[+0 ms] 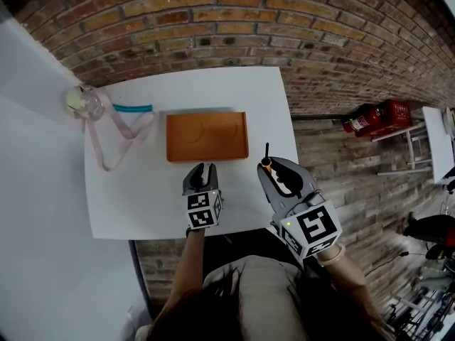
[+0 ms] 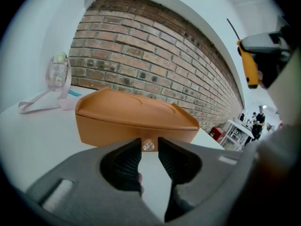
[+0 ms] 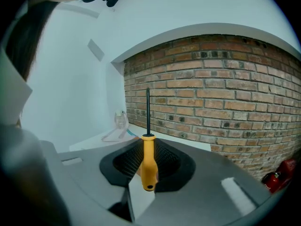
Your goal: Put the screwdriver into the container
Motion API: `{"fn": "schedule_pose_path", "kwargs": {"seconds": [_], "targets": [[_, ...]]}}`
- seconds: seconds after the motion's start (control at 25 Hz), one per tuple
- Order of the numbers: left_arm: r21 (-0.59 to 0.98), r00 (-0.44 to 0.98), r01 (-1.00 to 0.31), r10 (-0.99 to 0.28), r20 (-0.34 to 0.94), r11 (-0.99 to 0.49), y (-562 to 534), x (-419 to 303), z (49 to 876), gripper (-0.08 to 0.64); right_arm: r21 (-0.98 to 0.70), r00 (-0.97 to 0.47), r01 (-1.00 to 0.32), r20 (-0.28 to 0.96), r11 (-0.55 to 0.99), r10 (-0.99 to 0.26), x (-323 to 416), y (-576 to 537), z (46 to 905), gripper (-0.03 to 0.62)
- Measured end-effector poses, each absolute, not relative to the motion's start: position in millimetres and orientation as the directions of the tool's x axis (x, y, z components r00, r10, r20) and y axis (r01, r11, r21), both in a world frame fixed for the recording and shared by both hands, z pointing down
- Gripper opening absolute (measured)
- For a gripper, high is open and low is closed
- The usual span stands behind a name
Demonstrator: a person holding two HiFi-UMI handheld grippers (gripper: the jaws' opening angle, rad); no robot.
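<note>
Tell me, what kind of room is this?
Probably an indoor workroom or lab: there is a bare brick wall, a plain white table set against it, and a red fire extinguisher by the wall.

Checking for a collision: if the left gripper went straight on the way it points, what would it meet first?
The orange box: the left gripper, jaws open, aims at the clasp on its front; how near is unclear.

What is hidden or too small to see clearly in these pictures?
- Inside of the container: every view, the lid covers it.
- Tip of the screwdriver: right gripper view, too thin.
- Clear fitting on the container's front: left gripper view, small, blurred.
- Contents of the bottle: head view, too small.
</note>
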State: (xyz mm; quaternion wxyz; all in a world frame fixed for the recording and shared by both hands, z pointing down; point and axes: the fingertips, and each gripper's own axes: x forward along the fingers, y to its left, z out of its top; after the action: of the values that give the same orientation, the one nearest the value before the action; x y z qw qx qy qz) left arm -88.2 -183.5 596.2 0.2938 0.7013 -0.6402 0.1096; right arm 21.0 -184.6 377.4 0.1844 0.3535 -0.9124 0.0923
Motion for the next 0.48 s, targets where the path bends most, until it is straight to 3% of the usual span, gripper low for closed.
{"fn": "schedule_pose_path", "kwargs": {"seconds": [0.48], "targets": [[0.200, 0.089, -0.979, -0.817, 0.569, 0.032, -190, -87, 610, 0.118, -0.035, -0.662, -0.695, 0.420, 0.718, -0.621, 30, -187, 382, 0.072]]}}
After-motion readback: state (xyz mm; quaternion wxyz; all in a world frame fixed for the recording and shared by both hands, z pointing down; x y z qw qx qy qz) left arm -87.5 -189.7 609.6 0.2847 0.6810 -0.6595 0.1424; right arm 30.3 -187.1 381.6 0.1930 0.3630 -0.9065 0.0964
